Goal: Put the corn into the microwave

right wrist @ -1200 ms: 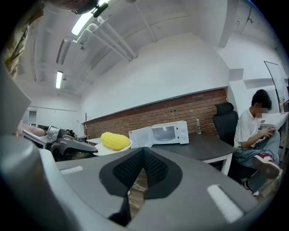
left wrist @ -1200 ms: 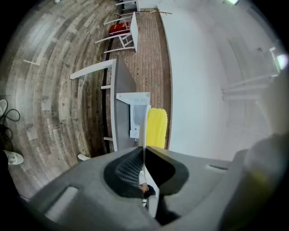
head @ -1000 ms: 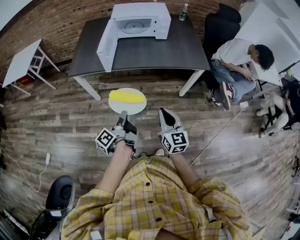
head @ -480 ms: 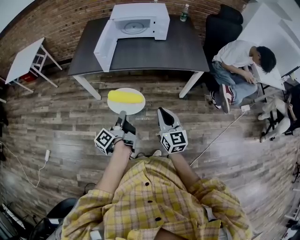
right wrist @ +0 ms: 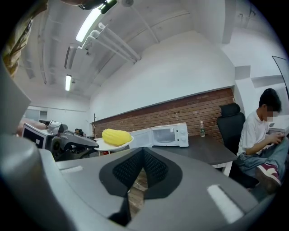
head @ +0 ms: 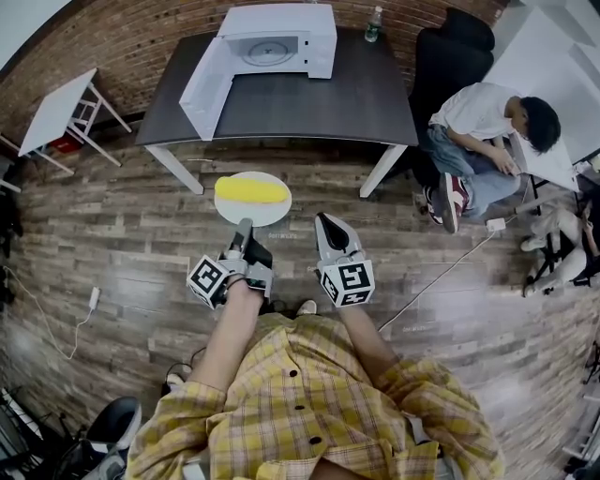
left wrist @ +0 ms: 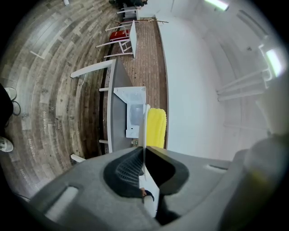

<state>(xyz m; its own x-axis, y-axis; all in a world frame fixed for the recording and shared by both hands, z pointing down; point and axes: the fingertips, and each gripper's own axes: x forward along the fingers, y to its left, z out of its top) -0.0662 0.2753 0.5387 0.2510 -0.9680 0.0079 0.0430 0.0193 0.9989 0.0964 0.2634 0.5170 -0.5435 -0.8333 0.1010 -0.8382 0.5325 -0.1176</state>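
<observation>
Bare floor (head: pixel 112 244) fronts the table (head: pixel 309 103); left gripper (head: pixel 243 228) pinches plate (head: pixel 261 215) rim, right gripper (head: pixel 324 222) closed, empty.

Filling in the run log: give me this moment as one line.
left gripper: shut on plate | corn: on plate | right gripper: shut, empty | microwave: door open, on table

The head view's bottom edge is cutting off the person's yellow plaid shirt (head: pixel 309 403), and its left edge is clipping the small white table (head: pixel 58 112). The bottle (head: pixel 373 24) on the dark table (head: pixel 309 103) is showing too small for its label to be read. In the left gripper view the plate (left wrist: pixel 144 126) is showing only edge-on, its face unseen. It is covering the right edge of the microwave (left wrist: pixel 131 110), while the left gripper (left wrist: pixel 143 151) is swallowing the gripped rim.
</observation>
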